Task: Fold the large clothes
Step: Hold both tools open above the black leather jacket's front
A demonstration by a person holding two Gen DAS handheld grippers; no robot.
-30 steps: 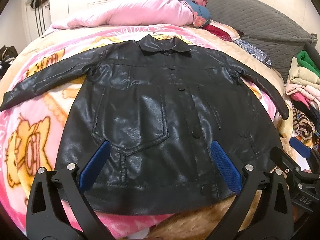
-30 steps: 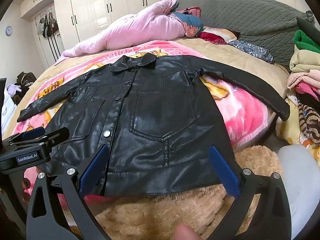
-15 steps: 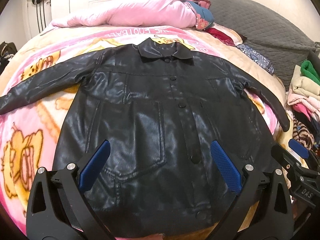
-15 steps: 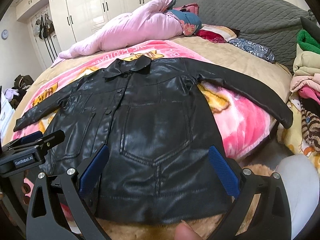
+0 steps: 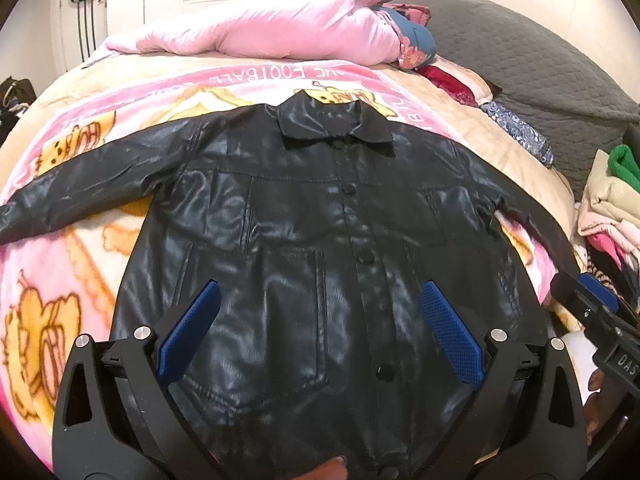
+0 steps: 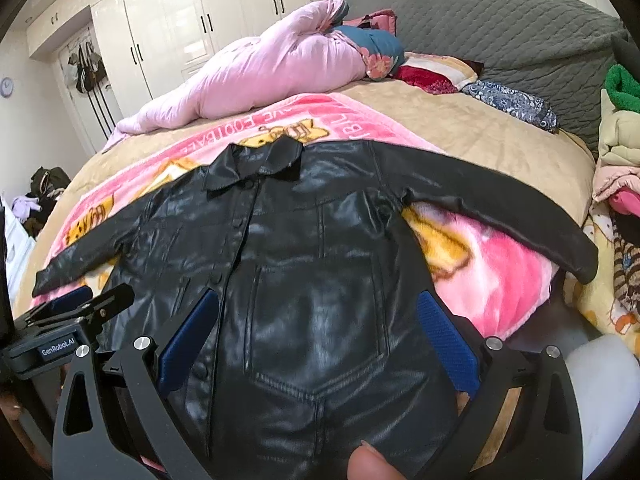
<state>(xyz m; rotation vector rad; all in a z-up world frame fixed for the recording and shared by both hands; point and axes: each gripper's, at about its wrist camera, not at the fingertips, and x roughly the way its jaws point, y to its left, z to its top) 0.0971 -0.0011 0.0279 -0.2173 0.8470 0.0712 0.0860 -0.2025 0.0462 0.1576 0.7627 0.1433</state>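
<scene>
Lying collar-away, the black leather jacket [image 5: 320, 248] ran lengthwise ahead of both wide-open grippers, left gripper [image 5: 320, 336] and right gripper [image 6: 318, 332], each poised over its hem.

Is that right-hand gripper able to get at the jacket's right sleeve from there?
Probably yes: the right gripper is open over the jacket, and the sleeve lies flat and uncovered on the blanket.

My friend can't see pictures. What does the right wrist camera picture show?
A shiny black jacket lies flat and buttoned on a pink cartoon blanket on a bed, sleeves spread out to both sides. The open right gripper hovers over its lower half, and the left gripper peeks in at the left edge. A pink duvet is bundled behind.
</scene>
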